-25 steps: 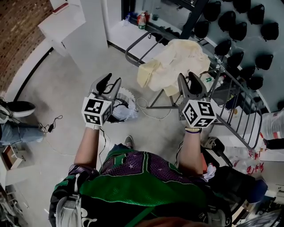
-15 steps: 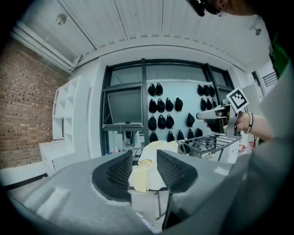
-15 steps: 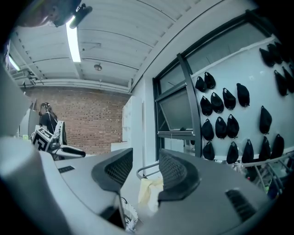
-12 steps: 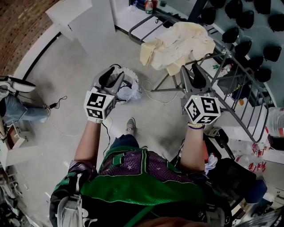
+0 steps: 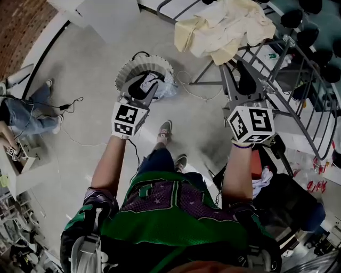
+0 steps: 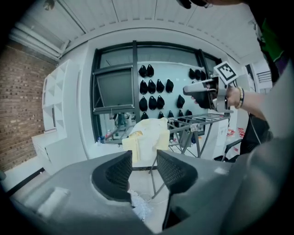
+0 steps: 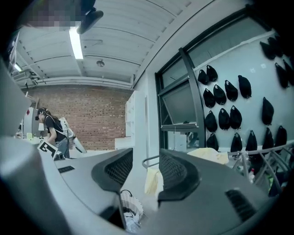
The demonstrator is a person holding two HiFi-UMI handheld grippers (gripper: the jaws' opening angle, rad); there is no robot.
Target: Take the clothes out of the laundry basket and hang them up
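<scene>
A white ribbed laundry basket (image 5: 130,66) stands on the floor with pale clothes (image 5: 159,84) in it. My left gripper (image 5: 141,88) hangs just above the basket's near rim, open and empty; in the left gripper view the white clothes (image 6: 138,206) show below its jaws. My right gripper (image 5: 237,72) is open and empty over the near corner of the metal drying rack (image 5: 298,74). A cream garment (image 5: 224,24) is draped over the rack's far end. In the right gripper view the basket (image 7: 130,209) and the cream garment (image 7: 151,181) lie ahead.
Cables (image 5: 69,106) trail over the floor left of the basket. A white cabinet (image 5: 106,16) stands behind it. Someone's legs (image 5: 21,109) show at the left edge. A dark chair (image 5: 282,202) is at my right. Black caps (image 5: 314,37) hang on the wall.
Both grippers have sunk. The left one has gone down and forward to the basket's near rim; the right has moved along the rack's corner. Both jaws stay open.
</scene>
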